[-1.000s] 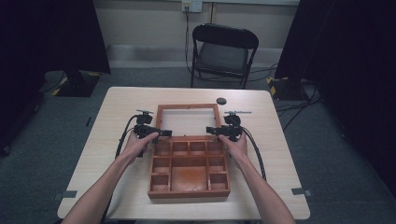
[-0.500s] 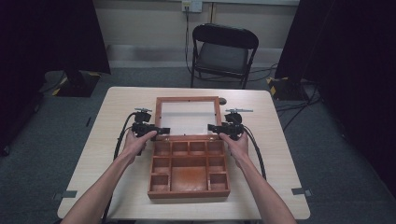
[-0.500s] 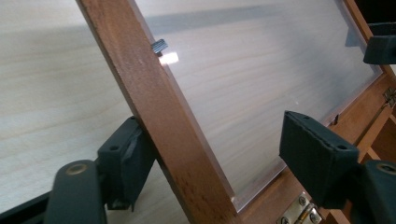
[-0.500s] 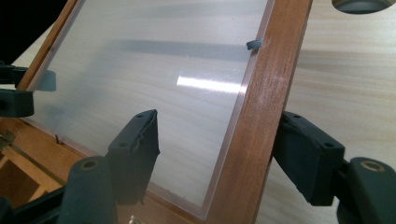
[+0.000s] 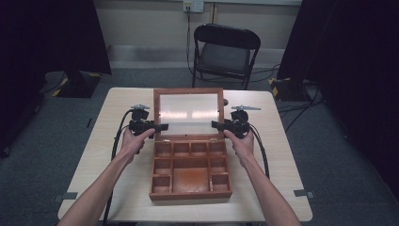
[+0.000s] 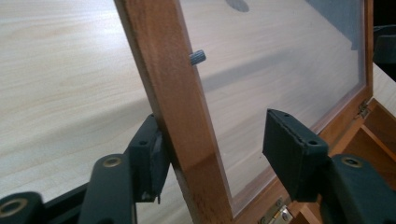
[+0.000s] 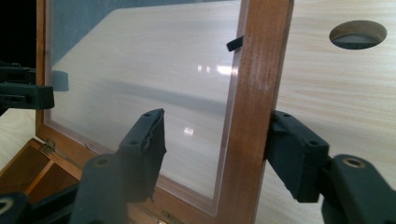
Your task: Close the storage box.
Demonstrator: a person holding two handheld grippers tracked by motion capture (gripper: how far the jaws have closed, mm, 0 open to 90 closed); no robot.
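Observation:
A brown wooden box (image 5: 190, 169) with several compartments stands open on the table. Its glass-paned lid (image 5: 188, 113) is tilted up on its hinges. My left gripper (image 5: 162, 127) straddles the lid's left frame rail (image 6: 177, 102). One pad (image 6: 152, 154) touches the rail's outer side and the other pad (image 6: 289, 144) hangs clear over the glass. My right gripper (image 5: 216, 125) straddles the right rail (image 7: 254, 93). Its outer pad (image 7: 289, 149) rests against the wood and its inner pad (image 7: 147, 144) stands off the pane. Both pairs of jaws have just been closing around the rails.
The pale wooden table (image 5: 122, 155) has a round cable hole (image 7: 357, 34) behind the lid. A black folding chair (image 5: 226, 52) stands beyond the far edge. Cables trail from both grippers along the forearms. A small grey knob (image 6: 197, 57) sticks out of the lid frame.
The lid has swung up from lying nearly flat behind the box to a steep tilt. Both hands and grippers have risen with it.

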